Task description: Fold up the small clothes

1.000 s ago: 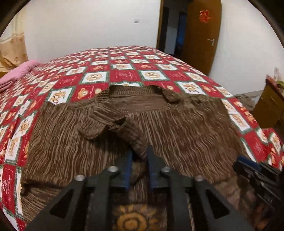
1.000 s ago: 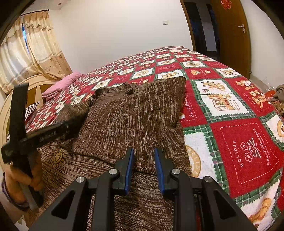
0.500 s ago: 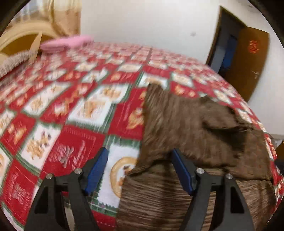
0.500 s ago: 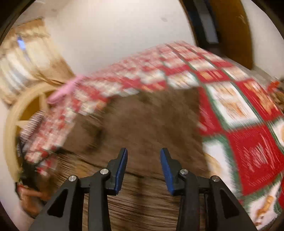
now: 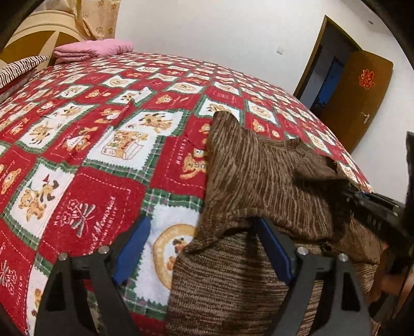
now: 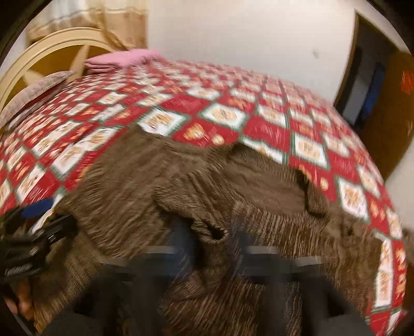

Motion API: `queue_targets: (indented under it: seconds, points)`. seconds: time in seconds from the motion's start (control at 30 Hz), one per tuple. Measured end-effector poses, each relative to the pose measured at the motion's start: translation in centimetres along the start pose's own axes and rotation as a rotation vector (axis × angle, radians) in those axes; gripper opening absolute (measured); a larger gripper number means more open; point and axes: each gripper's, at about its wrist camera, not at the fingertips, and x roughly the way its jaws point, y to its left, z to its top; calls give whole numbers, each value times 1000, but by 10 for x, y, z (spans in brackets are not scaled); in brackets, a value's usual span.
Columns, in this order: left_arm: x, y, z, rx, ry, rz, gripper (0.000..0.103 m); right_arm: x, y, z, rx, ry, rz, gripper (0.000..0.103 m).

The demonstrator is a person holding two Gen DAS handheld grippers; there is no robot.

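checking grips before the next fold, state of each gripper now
left gripper: open, straddling the brown knit sweater's edge, just opened.
right gripper: blurred; shut, just closed.

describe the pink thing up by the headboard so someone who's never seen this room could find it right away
Start at the bed covered by the red patchwork bedspread with bear pictures. Follow it to the far end by the cream headboard. There lies a folded pink blanket, the only plain pink item, unlike the striped pillow beside it and the brown sweater nearer the camera.

A home bedroom is indicated: bed [image 5: 103, 144] covered by a patchwork quilt, curved headboard [image 6: 46, 51], curtain [image 5: 98, 18], wooden door [image 5: 362, 98].
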Motion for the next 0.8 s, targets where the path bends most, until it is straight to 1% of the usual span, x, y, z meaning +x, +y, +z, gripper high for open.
queue_targets:
  seconds: [0.07, 0.13, 0.17, 0.23, 0.27, 0.3, 0.33, 0.37, 0.47, 0.53, 0.57, 0.6, 0.63, 0.67, 0.7, 0.73, 0.77, 0.8]
  points:
    - [1, 0, 0, -1, -2, -7, 89, -10, -20, -6, 111, -38, 42, 8]
    - [1, 1, 0, -5, -3, -18, 90, -24, -46, -18, 265, -74, 100, 8]
    - [0, 2, 0, -7, -4, -21, 90, -27, -61, -27, 361, -86, 144, 8]
    - [1, 2, 0, -8, -5, -24, 90, -21, -89, -49, 578, -85, 255, 8]
    - [1, 2, 0, -9, -6, -25, 90, -14, -95, -58, 640, -63, 278, 8]
    - [1, 2, 0, -8, -6, -25, 90, -5, -100, -68, 689, -34, 281, 8]
    - [1, 2, 0, -8, -6, -25, 90, -1, -102, -73, 716, -25, 290, 9]
    - [1, 2, 0, -9, -6, -25, 90, 0, -107, -81, 773, -59, 339, 9]
    - [1, 2, 0, -8, -6, -24, 90, 2, -117, -89, 881, -52, 421, 10]
    - [1, 2, 0, -8, -6, -24, 90, -1, -125, -93, 933, -51, 426, 10]
    - [1, 3, 0, -9, -6, -25, 90, -12, -130, -95, 943, -70, 343, 10]
    - [1, 3, 0, -9, -6, -26, 90, -22, -132, -94, 923, -90, 260, 10]
    - [1, 2, 0, -9, -7, -26, 90, -36, -132, -91, 870, -121, 146, 10]
    - [1, 2, 0, -9, -7, -26, 90, -45, -129, -87, 818, -139, 85, 10]
    - [1, 2, 0, -9, -7, -26, 90, -52, -124, -82, 760, -149, 52, 10]
    - [1, 2, 0, -9, -6, -26, 90, -56, -119, -77, 701, -152, 41, 10]
    - [1, 2, 0, -9, -6, -25, 90, -59, -106, -68, 607, -150, 53, 10]
    - [1, 2, 0, -8, -6, -25, 90, -58, -96, -61, 542, -146, 69, 10]
